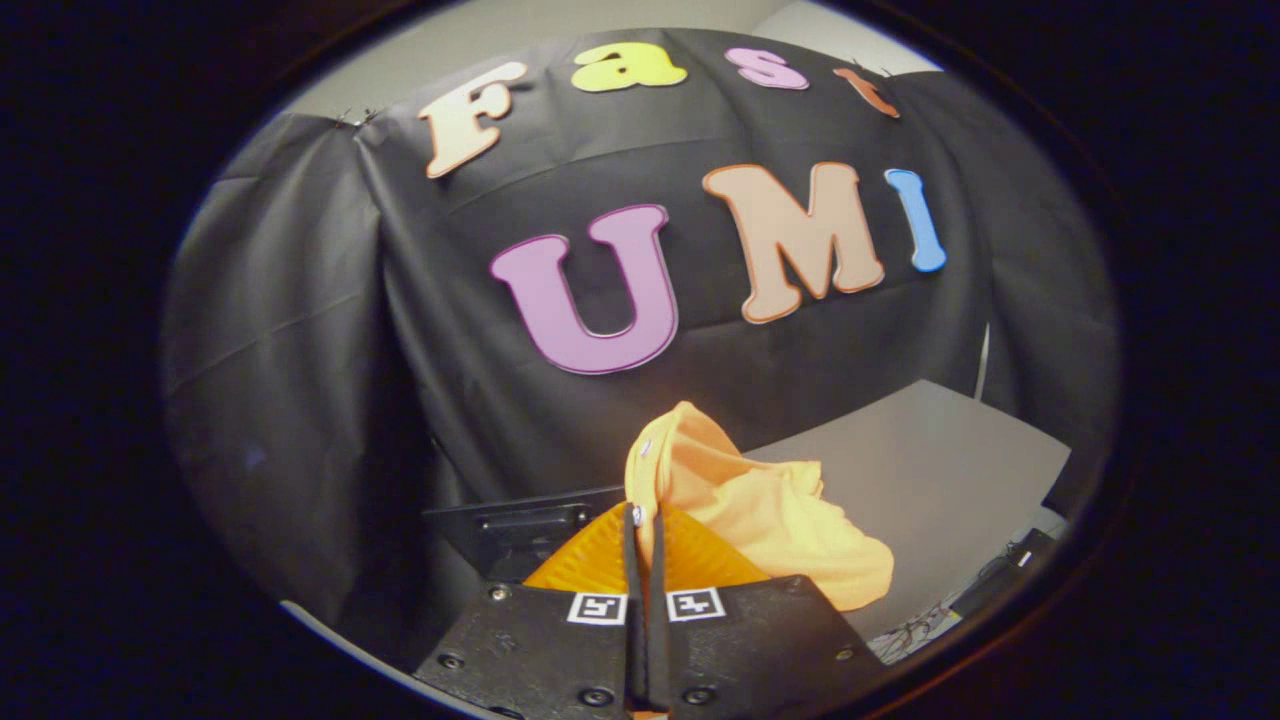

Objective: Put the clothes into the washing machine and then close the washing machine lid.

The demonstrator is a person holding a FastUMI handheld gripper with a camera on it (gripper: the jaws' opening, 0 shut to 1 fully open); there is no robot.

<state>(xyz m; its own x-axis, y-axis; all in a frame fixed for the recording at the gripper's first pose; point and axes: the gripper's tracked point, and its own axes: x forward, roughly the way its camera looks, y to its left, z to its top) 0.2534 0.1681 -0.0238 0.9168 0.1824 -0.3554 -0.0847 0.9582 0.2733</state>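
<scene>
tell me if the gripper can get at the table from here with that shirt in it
Probably yes. The gripper is shut on the orange shirt, which hangs over the grey table just beyond the fingers. Nothing stands between them, though the cloth would touch down first.

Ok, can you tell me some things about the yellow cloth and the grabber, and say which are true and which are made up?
1. The gripper is shut on the yellow garment. True.
2. The garment lies flat on the grey table. False: it hangs bunched from the fingertips, lifted up.
3. The fingers are spread wide apart. False: they are pressed nearly together.
4. A black cloth wall stands beyond the garment. True.
</scene>
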